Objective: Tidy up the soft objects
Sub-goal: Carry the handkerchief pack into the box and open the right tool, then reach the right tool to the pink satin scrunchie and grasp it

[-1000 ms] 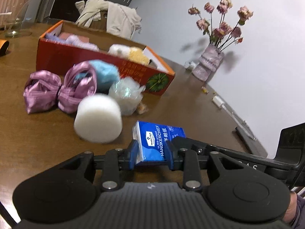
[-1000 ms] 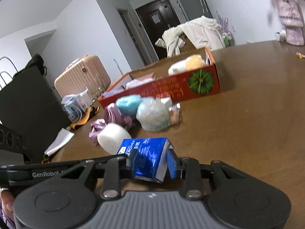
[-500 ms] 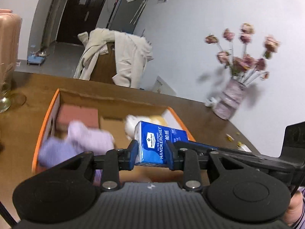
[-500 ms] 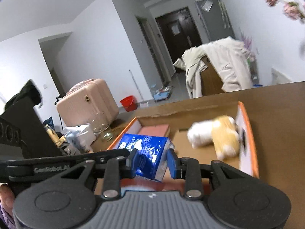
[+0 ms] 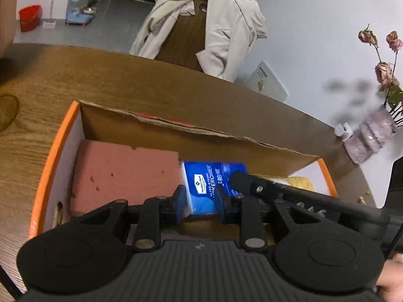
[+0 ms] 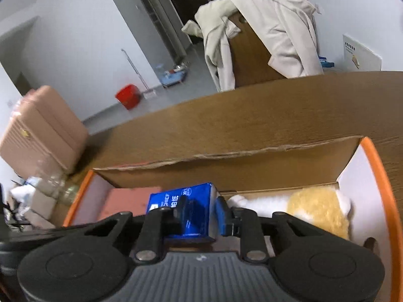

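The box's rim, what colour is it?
Orange: the box's rim is bright orange, the inside plain brown cardboard. It shows best in the left wrist view.

The box [image 5: 50, 156] is sitting on the table [image 5: 126, 75]. Inside it, the sponge block [image 5: 121, 173] is lying at the box's left end, the plush toy [image 6: 317, 209] at its right end, the tissue pack [image 5: 211, 183] between them. Behind the box, a chair [image 5: 186, 37] is standing beyond the table.

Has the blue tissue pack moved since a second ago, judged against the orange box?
Yes. The blue tissue pack, pinched by both the left gripper and right gripper, has gone from the table short of the orange box to inside it, beside the pink sponge.
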Available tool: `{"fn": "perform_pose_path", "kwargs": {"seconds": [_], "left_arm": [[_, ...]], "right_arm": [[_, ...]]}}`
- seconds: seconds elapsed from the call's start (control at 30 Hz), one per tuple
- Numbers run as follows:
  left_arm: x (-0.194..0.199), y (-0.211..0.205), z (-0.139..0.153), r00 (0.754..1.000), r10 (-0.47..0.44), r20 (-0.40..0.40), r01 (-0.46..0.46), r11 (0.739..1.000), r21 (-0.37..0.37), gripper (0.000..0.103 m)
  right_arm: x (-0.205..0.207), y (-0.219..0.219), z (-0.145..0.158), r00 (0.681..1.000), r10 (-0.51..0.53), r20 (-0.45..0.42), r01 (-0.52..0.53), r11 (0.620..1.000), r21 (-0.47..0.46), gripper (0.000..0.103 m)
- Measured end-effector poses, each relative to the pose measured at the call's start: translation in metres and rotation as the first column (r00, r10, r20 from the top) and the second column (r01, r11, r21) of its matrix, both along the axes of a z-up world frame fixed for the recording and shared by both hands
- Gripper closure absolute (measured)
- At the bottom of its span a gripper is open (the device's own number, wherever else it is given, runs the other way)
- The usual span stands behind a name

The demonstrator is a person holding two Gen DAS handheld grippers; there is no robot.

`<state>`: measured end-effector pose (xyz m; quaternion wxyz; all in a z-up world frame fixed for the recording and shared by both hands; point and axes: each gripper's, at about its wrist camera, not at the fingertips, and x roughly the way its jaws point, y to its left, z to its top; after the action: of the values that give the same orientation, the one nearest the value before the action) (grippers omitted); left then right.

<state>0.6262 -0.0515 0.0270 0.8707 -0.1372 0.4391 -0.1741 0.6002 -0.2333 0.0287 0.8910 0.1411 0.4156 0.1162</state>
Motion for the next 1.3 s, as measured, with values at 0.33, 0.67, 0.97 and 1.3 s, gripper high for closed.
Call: {"fn": "perform_pose_path", "kwargs": {"seconds": [0.33,0.67,0.97,1.3], "left_arm": [[-0.019,-0.003,0.02,0.999,-0.018,0.052,0.014,0.997,0.077,0.077],[-0.107,0.023,0.092,0.972,-0.011,0.233,-0.031,0.984,0.175,0.077],[-0.211,0.042,0.114,0.913,0.005,0.407,-0.122,0.958,0.26,0.028],[-0.328,0.05,0.091,0.84,0.031,0.542,-0.18,0.958,0.223,0.013]], "right_arm": [[-0.025,0.003,0.033,0.998,0.02,0.053,-0.015,0.997,-0.077,0.088],[-0.115,-0.03,0.106,0.98,0.069,0.186,-0.037,0.985,-0.169,0.073],[-0.21,-0.062,0.122,0.955,0.065,0.288,0.006,0.972,-0.237,0.054],[-0.328,-0.06,0.099,0.895,0.101,0.435,-0.006,0.977,-0.213,0.039]]}}
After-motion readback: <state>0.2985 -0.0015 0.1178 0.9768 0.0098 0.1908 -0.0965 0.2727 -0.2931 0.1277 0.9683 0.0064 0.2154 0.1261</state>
